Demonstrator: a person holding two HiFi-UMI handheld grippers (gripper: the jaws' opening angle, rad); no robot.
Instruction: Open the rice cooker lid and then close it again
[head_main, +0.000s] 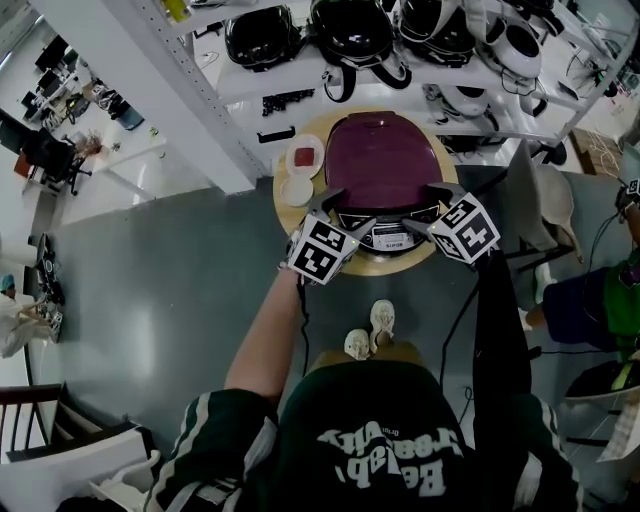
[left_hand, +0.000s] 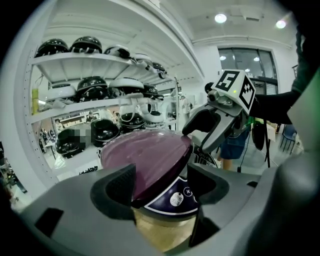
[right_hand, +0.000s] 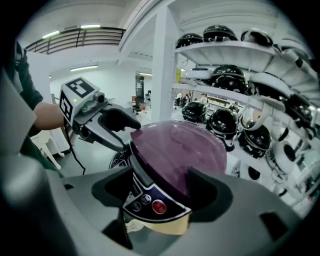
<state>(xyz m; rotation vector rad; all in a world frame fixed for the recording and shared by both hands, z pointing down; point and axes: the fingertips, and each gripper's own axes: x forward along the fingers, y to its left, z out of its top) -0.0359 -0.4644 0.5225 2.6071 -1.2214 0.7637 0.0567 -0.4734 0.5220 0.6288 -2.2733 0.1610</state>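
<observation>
A rice cooker with a purple lid (head_main: 380, 160) stands on a round wooden table (head_main: 285, 215), lid down. Its dark control panel (head_main: 390, 232) faces me. My left gripper (head_main: 345, 210) is open at the cooker's front left corner; in the left gripper view (left_hand: 162, 185) the lid's edge (left_hand: 145, 155) and panel (left_hand: 175, 197) lie between the jaws, untouched. My right gripper (head_main: 425, 202) is open at the front right corner. In the right gripper view (right_hand: 160, 192) its jaws straddle the lid (right_hand: 180, 150) and the red button (right_hand: 159, 206). Each gripper view shows the other gripper (left_hand: 195, 134) (right_hand: 129, 135) across the cooker.
A small red dish (head_main: 305, 157) and a white dish (head_main: 296, 190) sit on the table left of the cooker. Shelves (head_main: 300, 75) with black and white helmets run behind. A chair (head_main: 545, 200) and a seated person (head_main: 600, 300) are at the right.
</observation>
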